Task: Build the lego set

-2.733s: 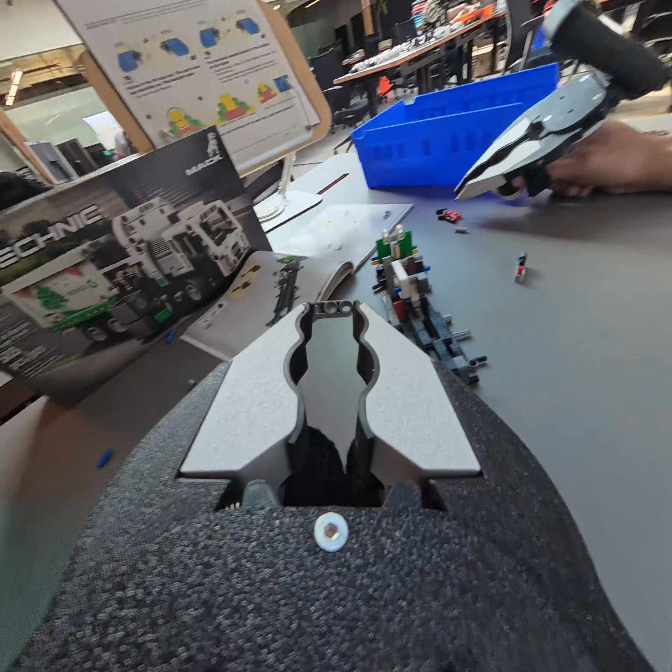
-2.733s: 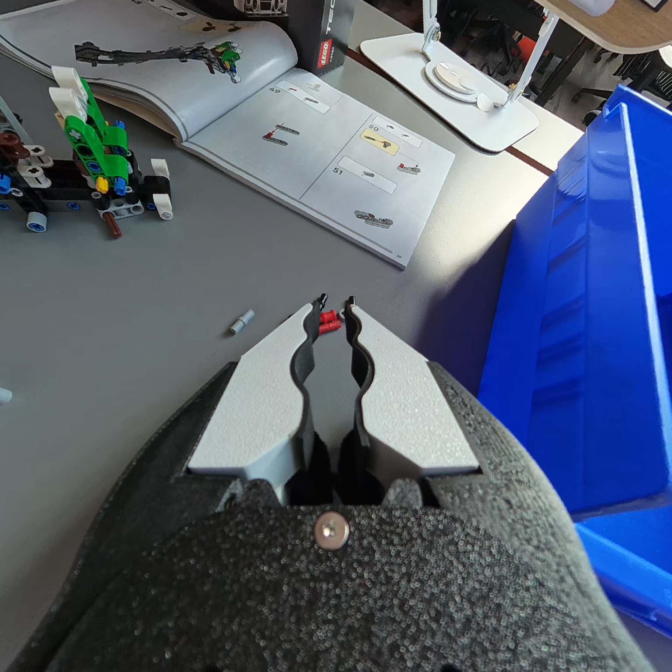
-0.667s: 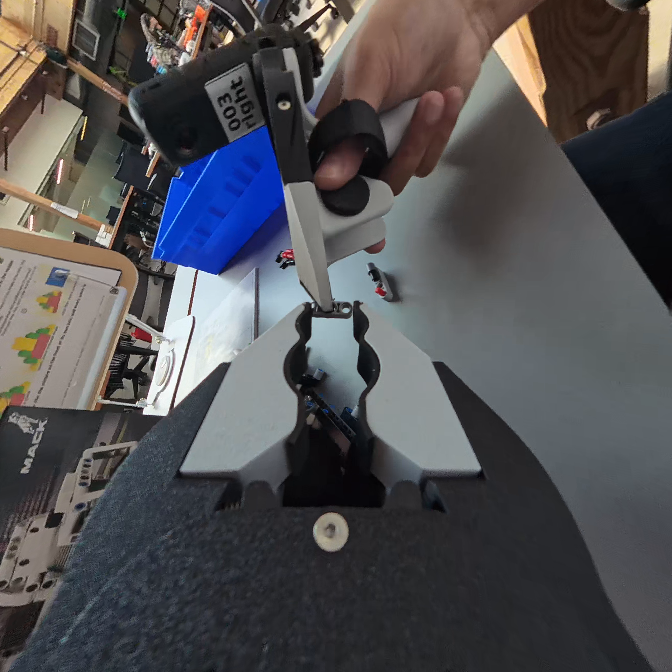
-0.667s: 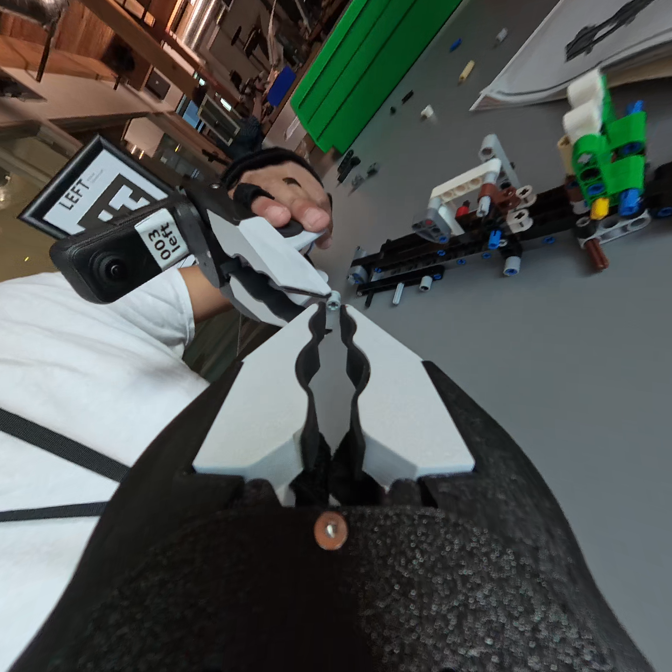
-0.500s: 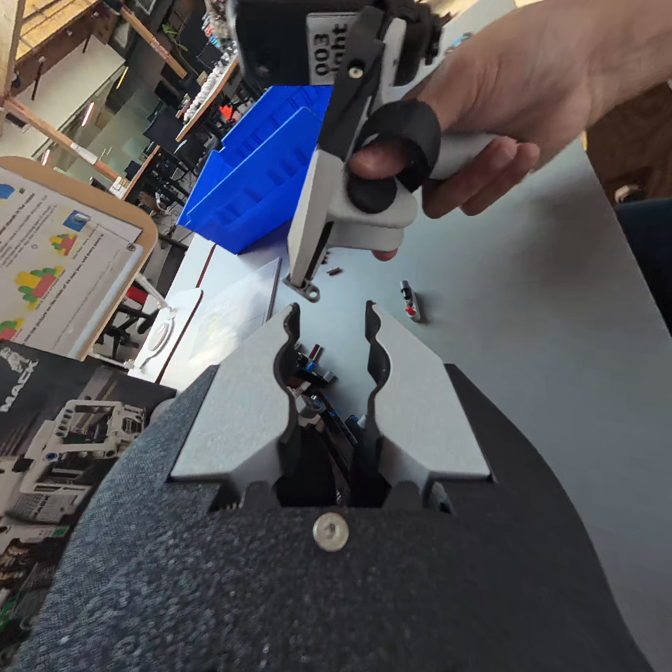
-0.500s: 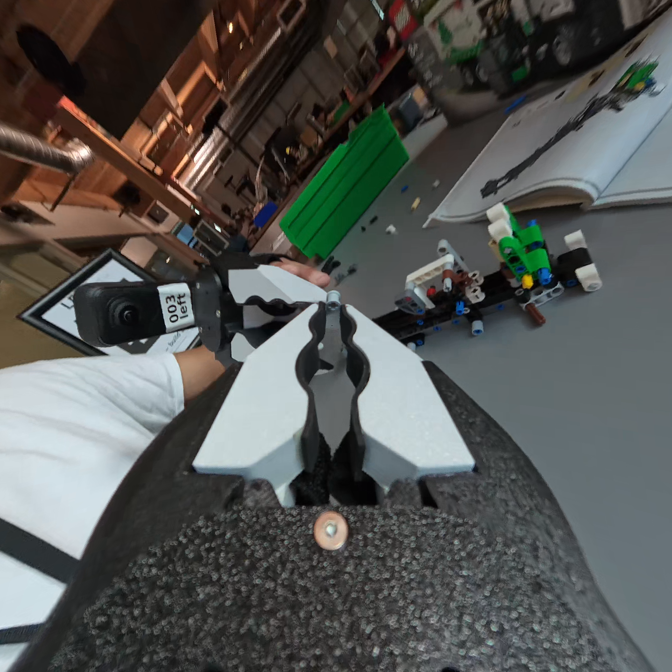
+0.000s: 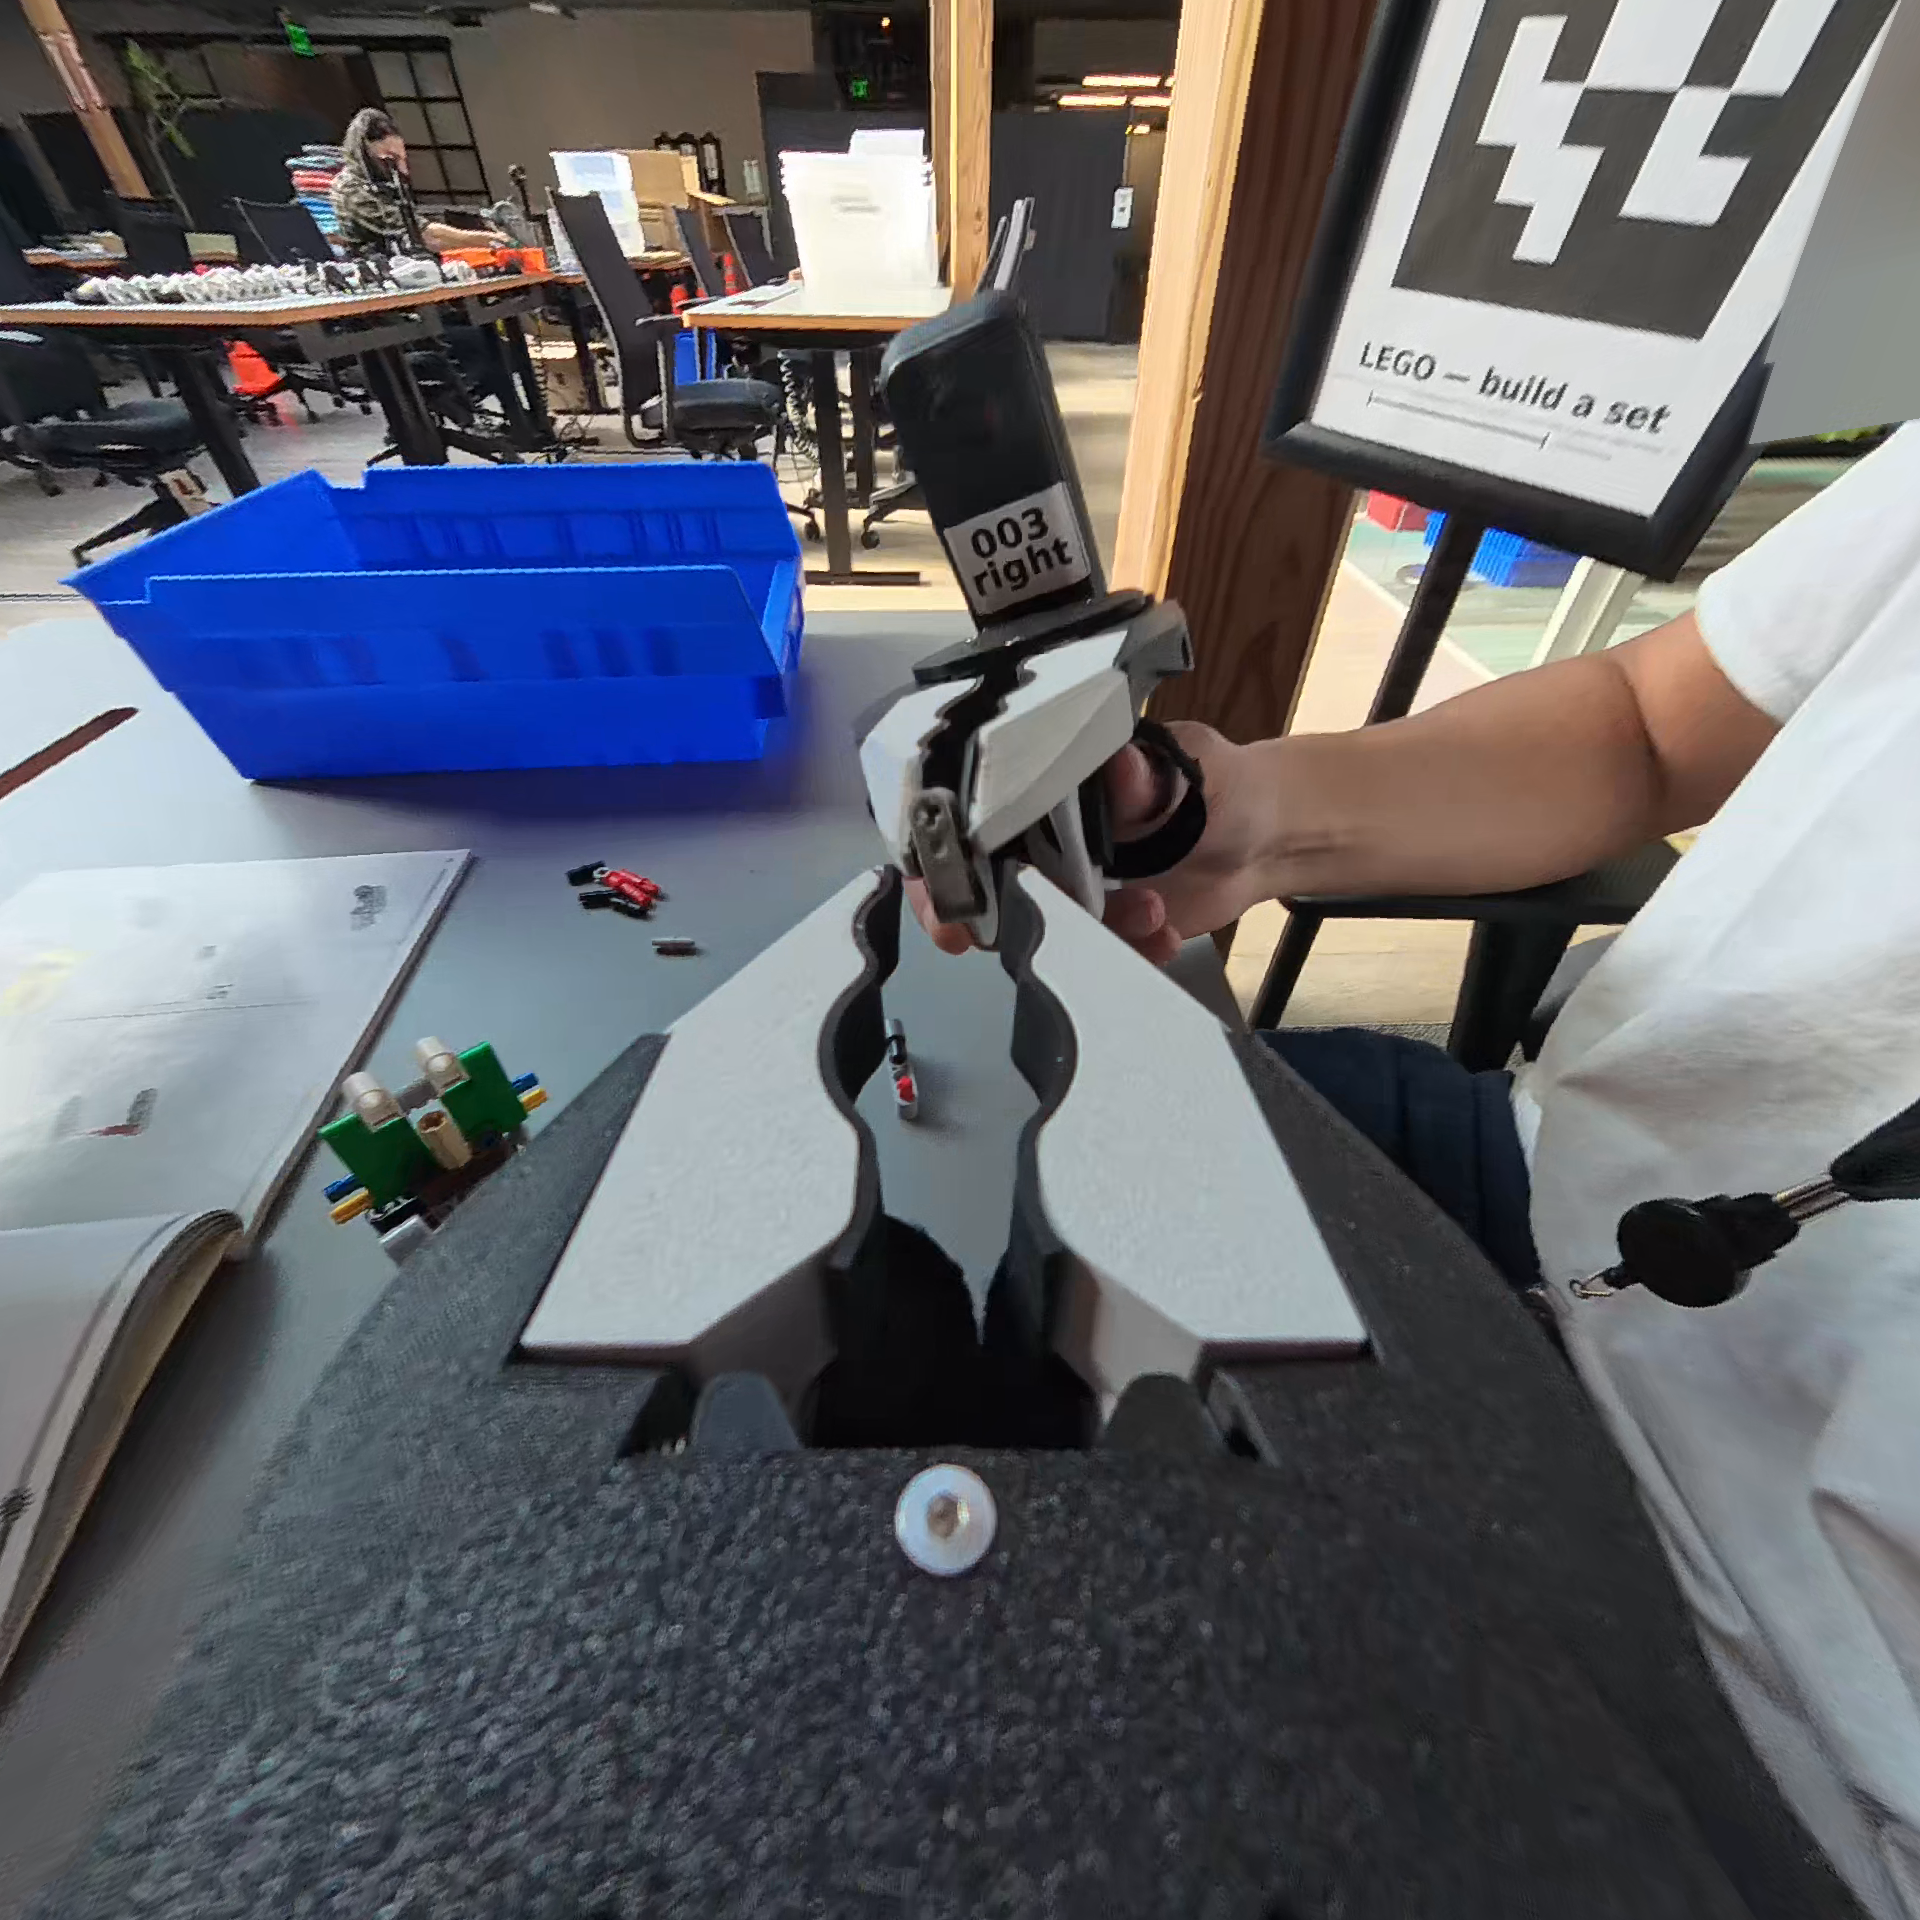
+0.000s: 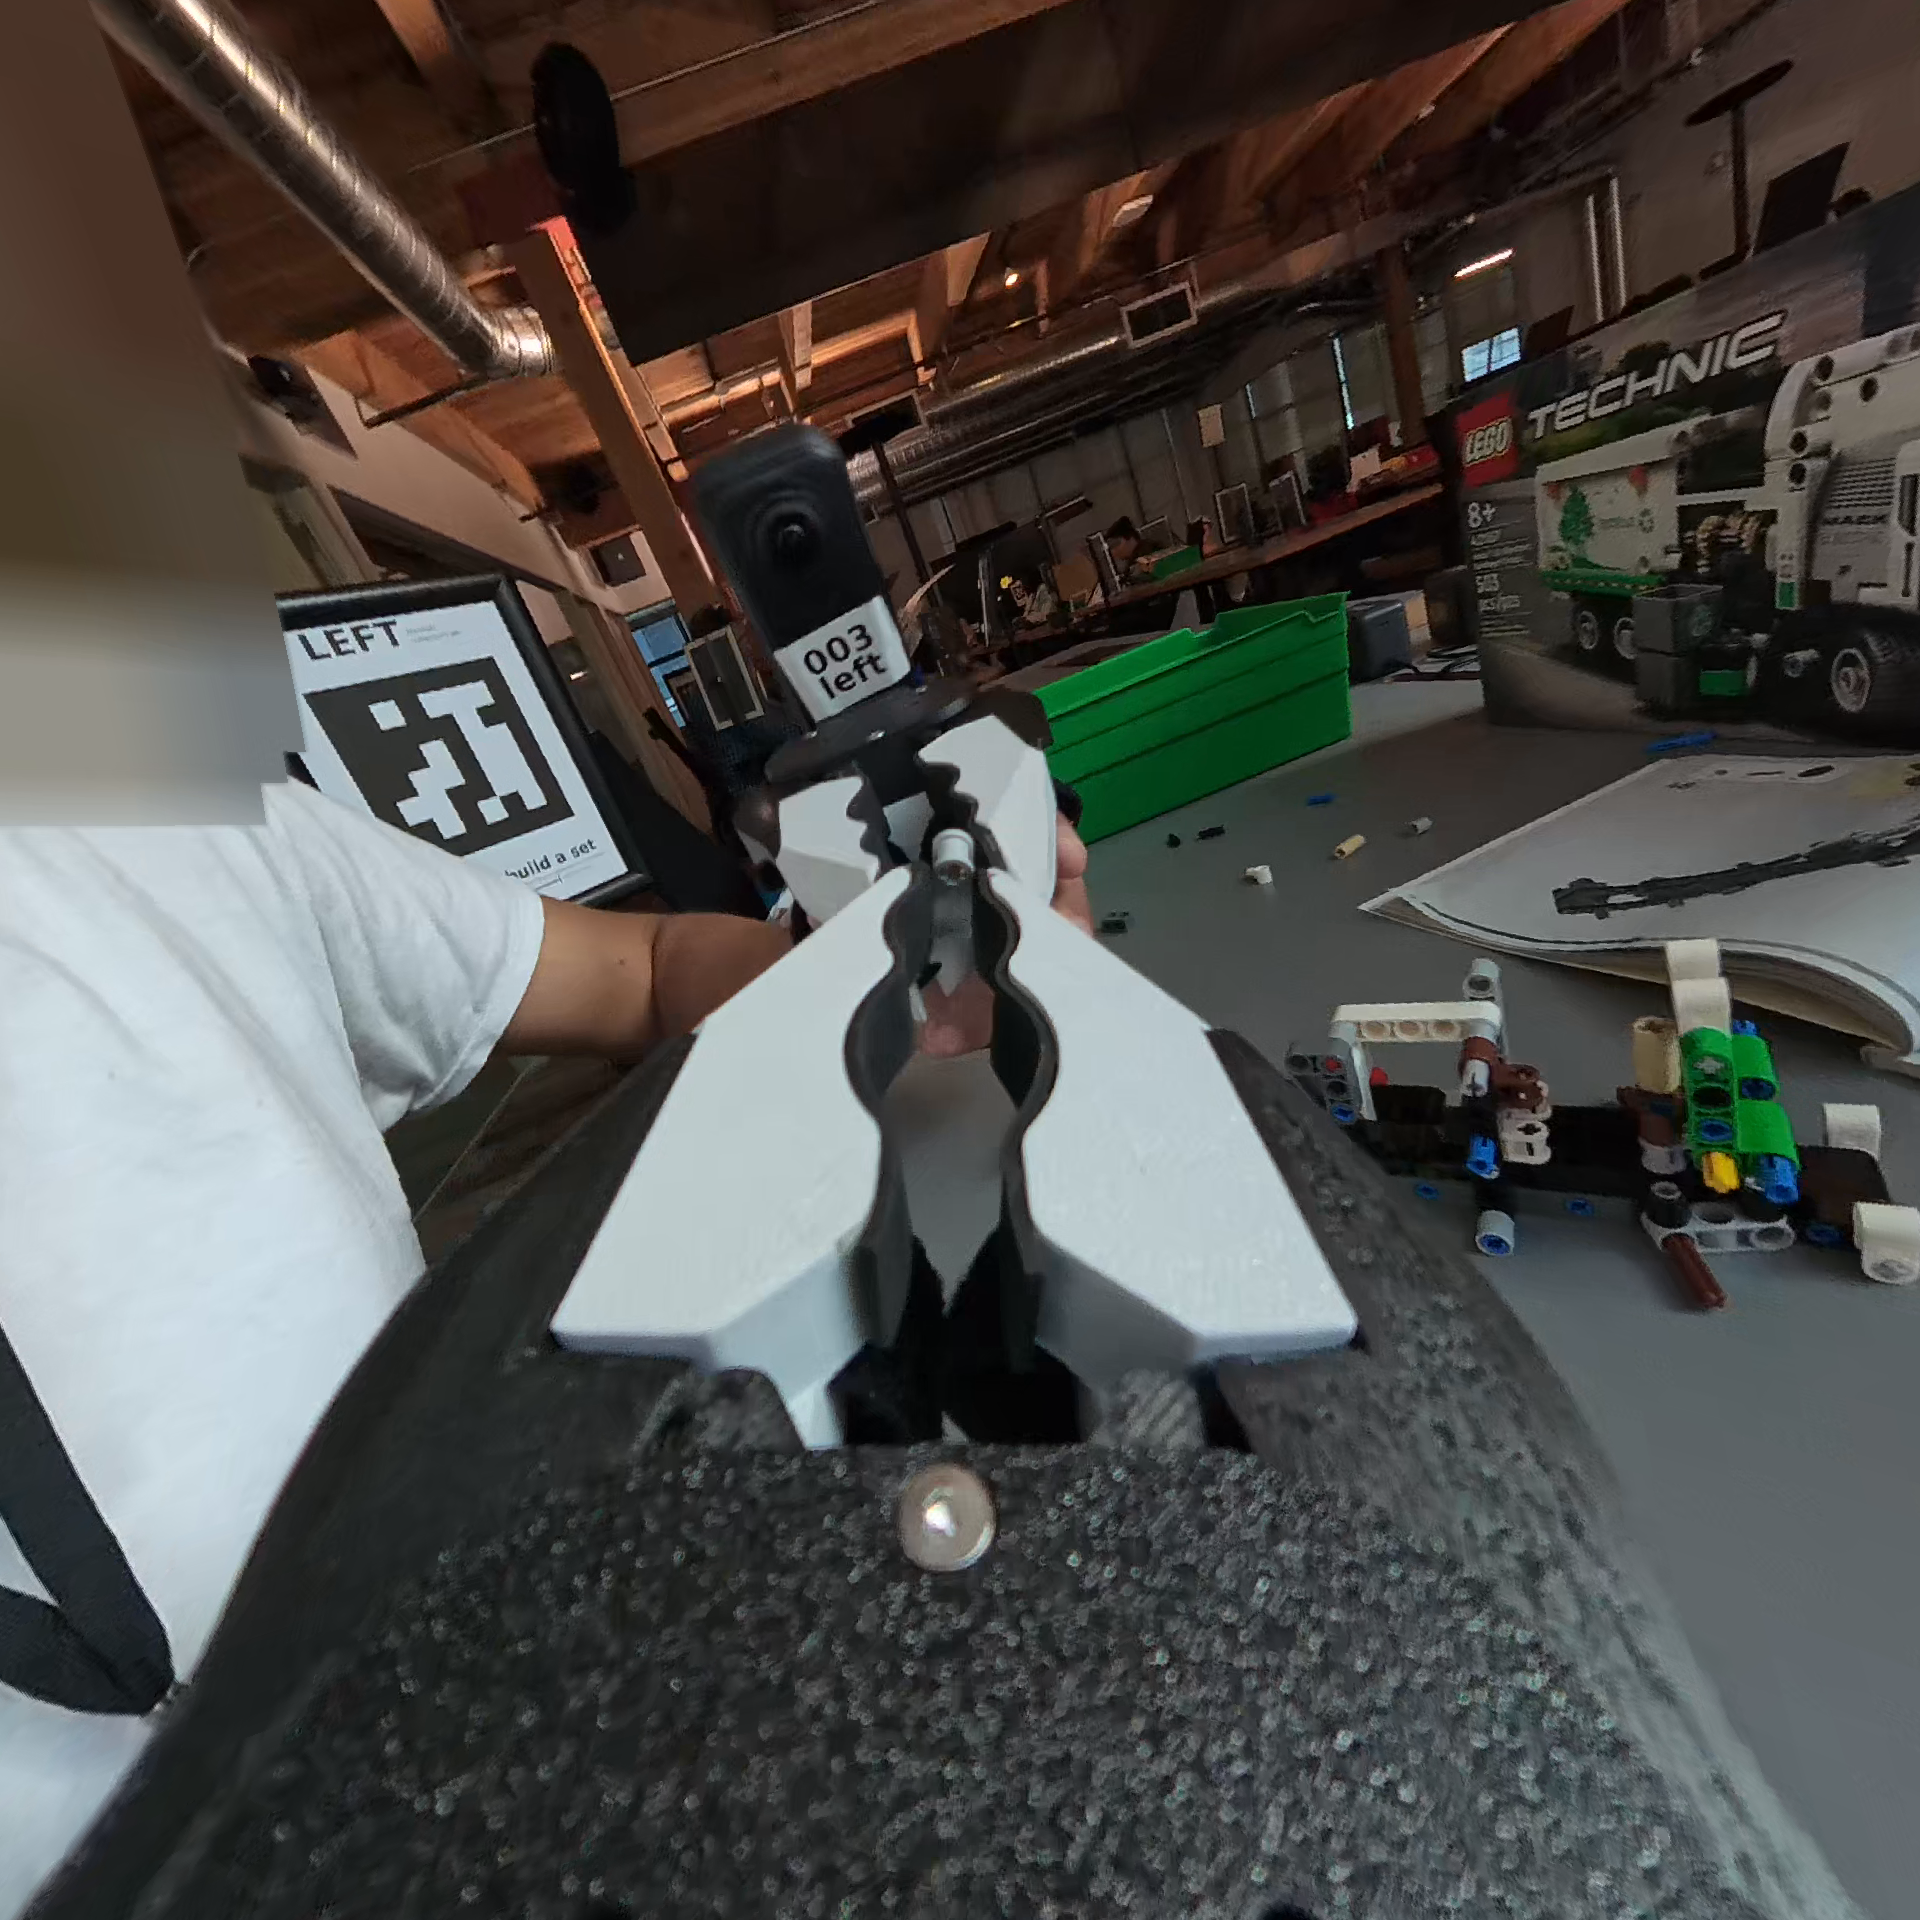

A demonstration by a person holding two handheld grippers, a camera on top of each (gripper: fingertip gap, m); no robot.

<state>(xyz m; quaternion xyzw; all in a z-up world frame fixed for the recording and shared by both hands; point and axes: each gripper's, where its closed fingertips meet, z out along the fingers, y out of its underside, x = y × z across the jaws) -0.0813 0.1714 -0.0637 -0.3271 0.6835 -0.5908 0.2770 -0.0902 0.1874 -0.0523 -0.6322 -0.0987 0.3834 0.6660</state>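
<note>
My right gripper (image 8: 948,883) is shut on a small grey beam (image 8: 951,868) with a pale pin end, held in the air. In the left wrist view the same beam (image 7: 945,852) hangs from the right gripper (image 7: 940,831), its lower end between my left fingertips. My left gripper (image 7: 951,899) is open, with both pads clear of the beam; it faces me in the right wrist view (image 8: 914,821). The half-built black chassis (image 8: 1558,1132) with its green block (image 8: 1730,1091) lies on the grey table (image 8: 1558,1455). The green block also shows in the left wrist view (image 7: 426,1122).
An open instruction booklet (image 7: 156,1039) lies left, a blue bin (image 7: 468,644) behind it. Red and black pins (image 7: 618,888) and a small grey-red piece (image 7: 902,1070) lie loose. A green bin (image 8: 1195,707), the set box (image 8: 1683,540) and scattered pieces (image 8: 1351,847) stand farther off. The person's white shirt (image 7: 1714,1143) is close. Only a small space, under 4 cm, lies between the two pairs of fingers.
The left gripper held the beam and met the right gripper in the air. The right gripper shut on the beam, and the left opened and let go. Both have since swung level.
</note>
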